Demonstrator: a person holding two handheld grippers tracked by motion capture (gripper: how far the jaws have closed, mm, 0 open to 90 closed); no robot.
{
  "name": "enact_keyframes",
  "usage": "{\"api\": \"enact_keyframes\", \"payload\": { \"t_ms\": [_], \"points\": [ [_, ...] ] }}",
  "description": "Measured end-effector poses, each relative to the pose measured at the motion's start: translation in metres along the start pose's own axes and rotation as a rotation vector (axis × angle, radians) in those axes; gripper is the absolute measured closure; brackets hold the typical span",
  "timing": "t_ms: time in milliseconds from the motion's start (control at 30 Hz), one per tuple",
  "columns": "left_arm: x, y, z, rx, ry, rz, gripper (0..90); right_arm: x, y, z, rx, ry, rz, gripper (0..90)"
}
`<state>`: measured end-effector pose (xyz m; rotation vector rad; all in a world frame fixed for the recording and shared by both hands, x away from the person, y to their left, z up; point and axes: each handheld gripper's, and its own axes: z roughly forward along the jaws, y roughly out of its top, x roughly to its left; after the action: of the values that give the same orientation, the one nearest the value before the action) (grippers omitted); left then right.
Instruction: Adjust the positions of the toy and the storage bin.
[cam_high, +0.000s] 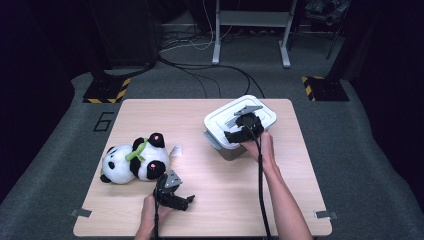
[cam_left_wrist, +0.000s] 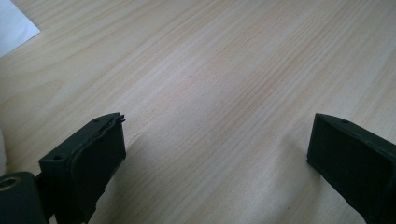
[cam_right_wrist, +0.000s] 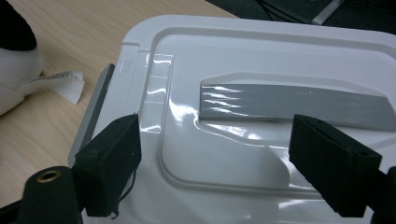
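Observation:
A white lidded storage box (cam_high: 220, 121) with grey latches stands on the table's right half. Its lid (cam_right_wrist: 261, 126) carries a grey handle (cam_right_wrist: 289, 100). My right gripper (cam_high: 231, 135) hovers open just over the lid, jaws wide apart with nothing between them (cam_right_wrist: 215, 158). A plush panda (cam_high: 131, 160) with a green scarf lies on its side at the left; its white tag (cam_high: 176, 150) rests on the wood beside it. My left gripper (cam_high: 190, 201) sits low near the front edge, right of the panda, open over bare wood (cam_left_wrist: 215, 154).
The light wooden table (cam_high: 215, 200) is bare in its front middle and back left. Dark carpet surrounds it, with stand feet marked in yellow-black tape (cam_high: 107, 92) and cables (cam_high: 210, 70) behind.

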<state>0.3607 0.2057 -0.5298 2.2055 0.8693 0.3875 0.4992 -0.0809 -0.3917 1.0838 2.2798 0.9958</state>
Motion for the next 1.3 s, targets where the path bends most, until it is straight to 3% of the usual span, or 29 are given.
{"api": "enact_keyframes", "payload": {
  "t_ms": [100,300,433,600,767,833,867,933,1067,1200,1300],
  "points": [
    [0.000,0.000,0.000,0.002,0.003,0.004,4.1,0.000,0.001,0.006,0.020,0.001,-0.006,17.0],
    [0.000,0.000,0.000,-0.001,-0.003,0.003,4.4,0.003,-0.004,0.003,0.010,-0.014,0.010,16.4],
    [0.000,0.000,0.000,0.002,-0.002,0.002,4.4,0.008,-0.008,-0.009,-0.056,0.034,-0.032,18.7],
    [0.000,0.000,0.000,0.000,-0.004,0.004,4.4,0.028,-0.006,-0.012,-0.030,0.089,-0.113,33.4],
    [0.000,0.000,0.000,-0.001,-0.003,0.004,4.5,0.037,-0.005,-0.008,-0.008,0.108,-0.142,52.8],
    [0.000,0.000,0.000,-0.001,-0.003,0.003,4.5,0.040,-0.006,-0.005,0.017,0.121,-0.146,55.7],
    [0.000,0.000,0.000,-0.001,-0.002,0.004,4.6,0.042,-0.007,-0.004,0.003,0.113,-0.158,56.6],
    [0.000,0.000,0.000,-0.002,-0.003,0.001,4.6,0.041,-0.007,-0.005,-0.001,0.117,-0.150,64.3],
    [0.000,0.000,0.000,-0.002,-0.003,0.001,4.7,0.041,-0.008,-0.006,-0.007,0.116,-0.144,65.2],
    [0.000,0.000,0.000,-0.002,-0.002,0.001,4.7,0.039,-0.011,-0.008,-0.021,0.141,-0.096,66.4],
    [0.000,0.000,0.000,-0.003,-0.002,0.000,4.7,0.045,-0.012,-0.011,-0.008,0.132,-0.075,66.6]
  ]
}}
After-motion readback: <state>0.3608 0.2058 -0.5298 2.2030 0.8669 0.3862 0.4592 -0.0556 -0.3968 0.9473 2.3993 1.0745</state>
